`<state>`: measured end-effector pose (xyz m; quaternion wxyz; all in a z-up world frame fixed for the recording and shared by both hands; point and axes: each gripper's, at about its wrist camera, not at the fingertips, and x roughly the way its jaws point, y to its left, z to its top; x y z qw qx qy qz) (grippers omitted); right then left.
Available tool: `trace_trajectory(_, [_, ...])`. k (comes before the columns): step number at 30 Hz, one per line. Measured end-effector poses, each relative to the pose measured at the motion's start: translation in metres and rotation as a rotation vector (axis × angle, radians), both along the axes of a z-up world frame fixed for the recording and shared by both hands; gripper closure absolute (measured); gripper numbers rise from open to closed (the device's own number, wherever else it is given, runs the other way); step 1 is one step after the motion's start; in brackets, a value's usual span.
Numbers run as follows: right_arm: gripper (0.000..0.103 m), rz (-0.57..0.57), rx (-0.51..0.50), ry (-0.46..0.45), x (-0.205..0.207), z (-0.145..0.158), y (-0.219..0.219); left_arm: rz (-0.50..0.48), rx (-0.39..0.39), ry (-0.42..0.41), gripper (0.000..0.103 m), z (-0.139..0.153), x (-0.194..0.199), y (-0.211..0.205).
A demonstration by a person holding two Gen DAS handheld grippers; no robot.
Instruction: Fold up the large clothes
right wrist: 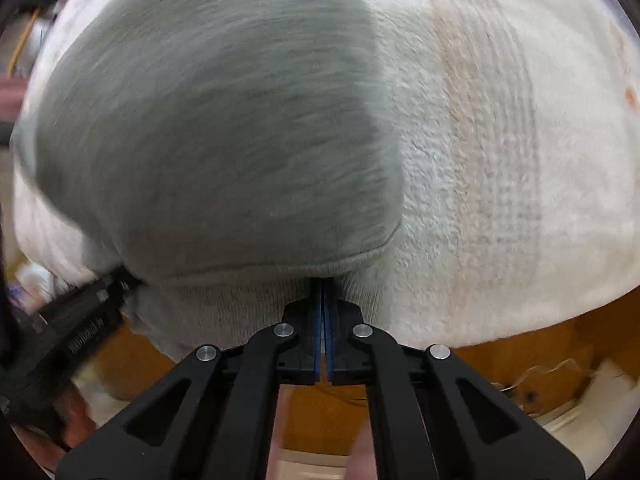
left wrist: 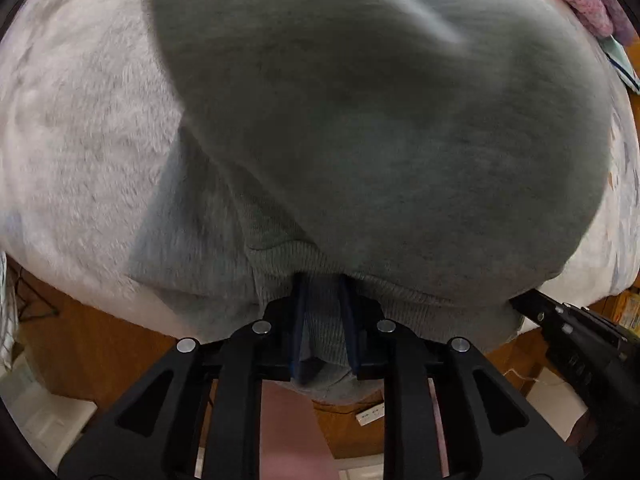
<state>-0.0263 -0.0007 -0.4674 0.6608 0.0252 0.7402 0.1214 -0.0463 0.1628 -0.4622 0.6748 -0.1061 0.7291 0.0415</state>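
A grey sweatshirt [left wrist: 360, 120] lies spread on a white fluffy blanket [left wrist: 80, 140], its ribbed hem [left wrist: 400, 296] at the bed's near edge. My left gripper [left wrist: 323, 280] points down at the hem. Its blue pads stand slightly apart, with a bunch of ribbed cloth loose between them. In the right wrist view the same sweatshirt [right wrist: 220, 128] covers the left half of the blanket [right wrist: 500, 140]. My right gripper [right wrist: 322, 280] is shut, and its pad tips pinch the ribbed hem [right wrist: 240, 296], which puckers around them.
Brown wooden floor [left wrist: 92, 344] [right wrist: 520, 344] shows below the bed edge, with white items [right wrist: 592, 404] lying on it. Pink and purple cloth [left wrist: 592, 4] is piled at the bed's far right. The other gripper's black frame [left wrist: 568, 328] [right wrist: 72, 320] sits close alongside.
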Motion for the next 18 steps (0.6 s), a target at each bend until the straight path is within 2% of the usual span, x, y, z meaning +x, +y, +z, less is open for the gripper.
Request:
trace_trajectory(2, [0.099, 0.049, 0.000, -0.007, -0.003, 0.011, 0.007, -0.024, 0.001, 0.003, 0.081, 0.014, 0.001, 0.001])
trace_trajectory(3, [0.097, 0.047, 0.041, 0.015, -0.002, 0.017, 0.004, -0.032, 0.019, -0.003, 0.062, 0.021, 0.000, 0.002])
trace_trajectory(4, [0.087, 0.040, 0.074, 0.034, -0.001, 0.020, 0.001, -0.043, 0.052, -0.024, 0.034, 0.033, -0.002, 0.005])
trace_trajectory(5, [0.072, 0.022, 0.101, 0.060, 0.001, 0.024, -0.007, -0.049, 0.080, -0.060, 0.025, 0.045, -0.004, 0.010])
trace_trajectory(6, [0.028, 0.005, 0.086, 0.064, 0.002, 0.029, -0.015, -0.053, 0.088, -0.086, 0.023, 0.053, -0.006, 0.014])
trace_trajectory(7, [0.013, -0.009, 0.062, 0.032, 0.004, 0.037, -0.022, -0.049, 0.085, -0.101, 0.023, 0.060, -0.008, 0.021])
trace_trajectory(9, [0.013, -0.011, 0.093, -0.022, 0.006, 0.050, -0.033, -0.006, 0.042, -0.109, 0.022, 0.067, -0.009, 0.038])
trace_trajectory(11, [0.013, -0.015, 0.144, -0.026, 0.011, 0.054, -0.040, 0.035, -0.053, -0.128, 0.016, 0.067, -0.006, 0.058])
trace_trajectory(14, [0.013, -0.061, 0.190, -0.013, 0.024, 0.048, -0.043, 0.071, -0.139, -0.127, 0.014, 0.060, 0.000, 0.081])
trace_trajectory(18, [0.012, -0.070, 0.327, -0.008, 0.043, 0.035, -0.034, 0.082, -0.406, -0.140, 0.011, 0.038, 0.019, 0.110])
